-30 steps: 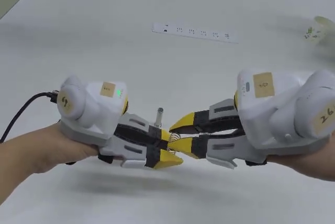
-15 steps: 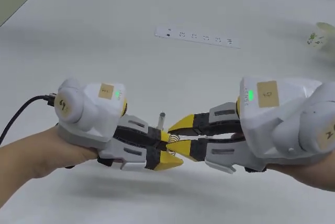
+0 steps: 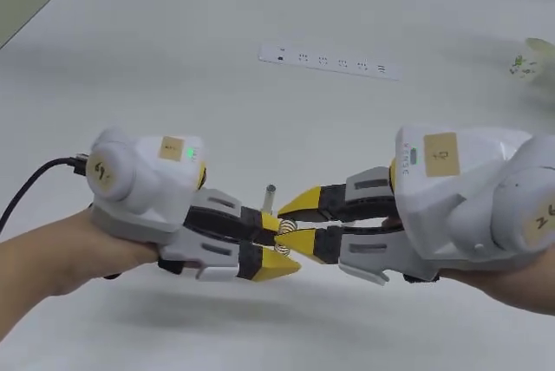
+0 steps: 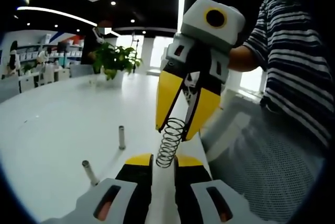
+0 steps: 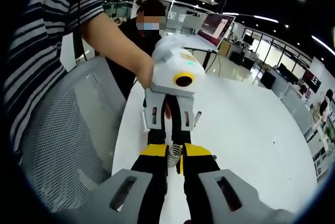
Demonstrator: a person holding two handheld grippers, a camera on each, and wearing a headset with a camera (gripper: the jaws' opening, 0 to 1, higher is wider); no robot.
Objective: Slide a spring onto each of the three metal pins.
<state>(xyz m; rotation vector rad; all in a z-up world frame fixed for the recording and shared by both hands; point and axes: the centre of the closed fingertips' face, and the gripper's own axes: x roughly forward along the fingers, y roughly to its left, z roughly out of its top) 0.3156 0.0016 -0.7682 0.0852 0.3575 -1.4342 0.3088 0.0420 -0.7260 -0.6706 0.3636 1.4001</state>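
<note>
A small steel spring (image 3: 286, 231) hangs between the two grippers' yellow tips, just above the white table (image 3: 260, 111). My left gripper (image 3: 270, 248) comes in from the left and grips the spring's (image 4: 169, 143) lower end between its jaws. My right gripper (image 3: 293, 229) comes in from the right, shut on the other end of the spring (image 5: 174, 155). One upright metal pin (image 3: 270, 198) stands just behind the tips. In the left gripper view two pins (image 4: 121, 137) (image 4: 89, 172) stand on the table to the left of the jaws, both bare.
A white power strip (image 3: 329, 64) lies across the far middle of the table. A pale cup (image 3: 531, 56) stands at the far right edge. A black cable (image 3: 35, 187) trails from the left gripper. A mesh chair (image 5: 63, 130) and a person in a striped shirt (image 4: 293, 56) are behind the grippers.
The head camera shifted a little. Both grippers stay tip to tip with the spring between them, and the pin behind them has not moved.
</note>
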